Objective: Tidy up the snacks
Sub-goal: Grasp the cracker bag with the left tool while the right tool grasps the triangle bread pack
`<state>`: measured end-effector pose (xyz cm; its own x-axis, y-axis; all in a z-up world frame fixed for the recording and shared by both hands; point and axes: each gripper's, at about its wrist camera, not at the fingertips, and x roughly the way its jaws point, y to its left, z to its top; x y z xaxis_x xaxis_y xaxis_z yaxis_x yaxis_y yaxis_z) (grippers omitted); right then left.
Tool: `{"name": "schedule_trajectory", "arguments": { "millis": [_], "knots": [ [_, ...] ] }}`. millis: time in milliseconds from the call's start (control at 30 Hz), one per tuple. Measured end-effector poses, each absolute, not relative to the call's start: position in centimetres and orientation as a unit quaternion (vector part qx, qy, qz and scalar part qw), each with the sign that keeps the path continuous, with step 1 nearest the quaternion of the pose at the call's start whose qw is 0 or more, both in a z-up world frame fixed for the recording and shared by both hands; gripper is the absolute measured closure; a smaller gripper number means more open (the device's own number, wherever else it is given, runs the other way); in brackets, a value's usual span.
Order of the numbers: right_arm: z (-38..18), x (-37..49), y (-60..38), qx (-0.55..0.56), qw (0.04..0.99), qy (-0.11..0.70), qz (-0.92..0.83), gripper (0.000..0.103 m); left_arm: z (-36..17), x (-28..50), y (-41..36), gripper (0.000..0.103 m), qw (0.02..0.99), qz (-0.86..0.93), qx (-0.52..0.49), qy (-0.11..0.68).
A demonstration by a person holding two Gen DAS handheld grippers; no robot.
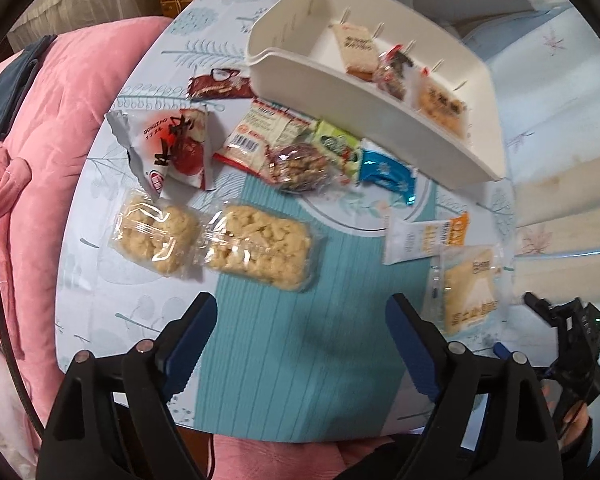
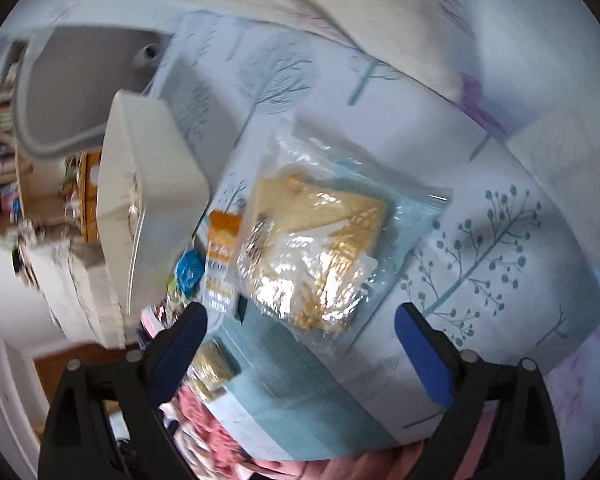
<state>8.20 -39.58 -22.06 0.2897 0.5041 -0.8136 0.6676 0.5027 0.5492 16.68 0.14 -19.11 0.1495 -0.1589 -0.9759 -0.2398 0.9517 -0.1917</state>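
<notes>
presently, left gripper (image 1: 300, 340) and right gripper (image 2: 300, 340) both hover with fingers released and empty, the right lined up over the clear-wrapped cake (image 2: 316, 252) lying on the desk (image 1: 284, 360) near the white bin (image 1: 380, 92), apparently the next snack to be binned.

We saw a white bin (image 1: 364, 92) tilted at one o'clock on the round table, with three packets inside along its far wall. Loose snacks lay below it: two clear-wrapped crumbly bars (image 1: 216, 244) at nine o'clock, a red-and-white pouch (image 1: 172, 148) at ten. A clear-wrapped yellow cake (image 2: 316, 248) lay flat at four o'clock, touching an orange-and-white sachet (image 1: 428, 236).
</notes>
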Motion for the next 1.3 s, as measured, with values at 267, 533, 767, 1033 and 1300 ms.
{"name": "schedule_trajectory", "arguments": {
  "millis": [267, 533, 767, 1033, 1300],
  "knots": [
    [-24.3, 7.7, -40.1, 0.576, 0.561, 0.583, -0.116, 0.002, -22.4, 18.1, 2.1, 0.016, 0.706, 0.04, -0.19, 0.681],
    [-26.1, 7.5, -39.3, 0.635, 0.496, 0.562, -0.19, 0.002, -25.3, 19.5, 4.0, 0.016, 0.662, 0.075, -0.264, 0.697],
    [-24.9, 10.4, -38.0, 0.587, 0.524, 0.561, -0.257, 0.002, -29.3, 20.0, 6.2, 0.016, 0.567, 0.123, -0.382, 0.719],
    [-26.1, 12.9, -36.1, 0.546, 0.512, 0.6, -0.283, 0.002, -31.4, 21.7, 6.7, 0.016, 0.538, 0.149, -0.379, 0.738],
    [-27.4, 15.5, -34.3, 0.495, 0.501, 0.642, -0.302, 0.001, -33.8, 22.8, 6.9, 0.016, 0.502, 0.172, -0.39, 0.752]
  ]
}}
